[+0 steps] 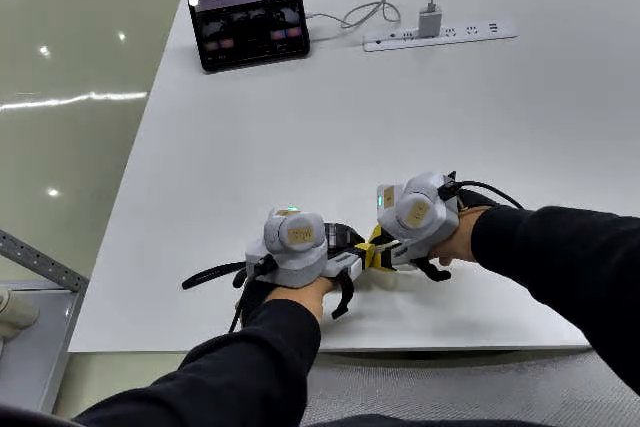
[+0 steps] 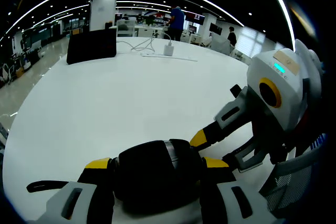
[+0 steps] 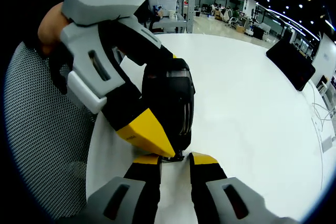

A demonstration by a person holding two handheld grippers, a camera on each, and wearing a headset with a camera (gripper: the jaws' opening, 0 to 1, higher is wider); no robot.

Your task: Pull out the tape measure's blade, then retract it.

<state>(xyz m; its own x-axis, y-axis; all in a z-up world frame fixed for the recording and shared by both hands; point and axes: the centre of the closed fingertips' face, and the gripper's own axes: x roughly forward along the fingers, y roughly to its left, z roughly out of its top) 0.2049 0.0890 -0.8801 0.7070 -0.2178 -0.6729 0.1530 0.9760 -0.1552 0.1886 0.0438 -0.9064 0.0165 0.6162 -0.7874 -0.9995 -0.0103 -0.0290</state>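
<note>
Now tape measure (image 2: 157, 178) snug inside the left claw (image 2: 156, 162), right claw (image 3: 175, 162) narrow and tight on its blade tip (image 3: 176, 156).

Head view: above, looking down on table (image 1: 350, 127). Gripper views: low, close, facing each other, sharing tape measure (image 2: 157, 174).

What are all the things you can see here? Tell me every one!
Flat white table: one, white, under everything.
Black rectangular tablet: one, black, table's far left, screen lit.
Long white plastic power strip: one, white, right of tablet.
White charger plug: one, white, in the strip.
Round black tape measure: one, black, near edge.
Grey mesh surface: one, grey, beside the table.
Left tongs: one, grey, yellow tips, shut on the tape measure.
Right tongs: one, same colours, tips at its front.
Black sleeves: two, behind the tongs.
</note>
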